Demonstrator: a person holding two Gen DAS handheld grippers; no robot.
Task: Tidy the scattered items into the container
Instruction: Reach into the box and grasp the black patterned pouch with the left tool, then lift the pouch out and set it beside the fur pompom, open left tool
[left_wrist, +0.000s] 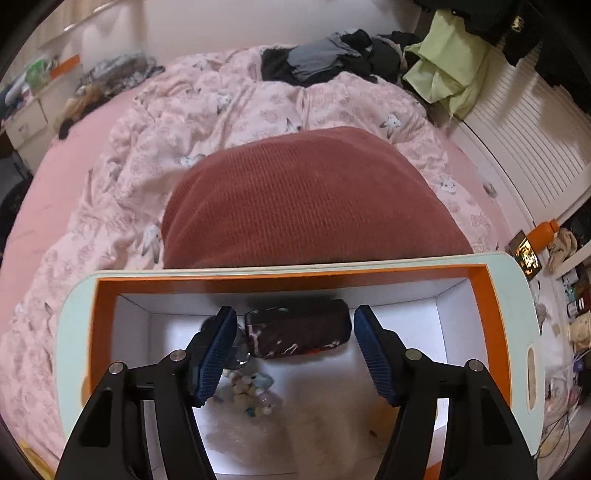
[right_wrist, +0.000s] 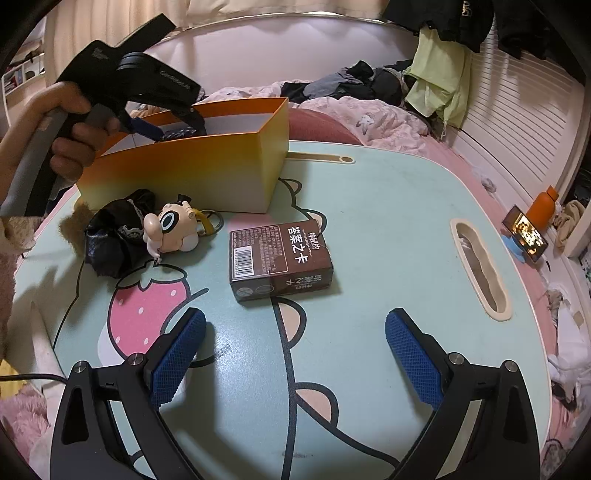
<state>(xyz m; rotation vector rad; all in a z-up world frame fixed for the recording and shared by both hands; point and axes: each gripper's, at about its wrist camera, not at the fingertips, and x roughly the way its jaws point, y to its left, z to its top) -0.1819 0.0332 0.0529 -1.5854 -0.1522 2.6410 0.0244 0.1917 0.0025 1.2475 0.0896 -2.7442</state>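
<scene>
An orange box (right_wrist: 192, 173) with a white inside (left_wrist: 406, 325) stands at the back left of the mint lap table (right_wrist: 388, 229). My left gripper (left_wrist: 295, 350) is open over the box, above a dark patterned pouch (left_wrist: 299, 332) and a pale beaded trinket (left_wrist: 251, 391) lying inside; it also shows in the right wrist view (right_wrist: 162, 129), dipped into the box. My right gripper (right_wrist: 295, 354) is open and empty above the table. Ahead of it lie a brown card box (right_wrist: 280, 258), a cartoon figure keychain (right_wrist: 173, 229) and a crumpled black bag (right_wrist: 114, 232).
The table sits on a bed with a pink quilt (left_wrist: 184, 122); a red-brown cushion (left_wrist: 303, 199) lies behind the box. Clothes (right_wrist: 351, 85) are piled at the bed's far end. A phone (right_wrist: 524, 236) and orange bottle (right_wrist: 541, 206) stand at the right.
</scene>
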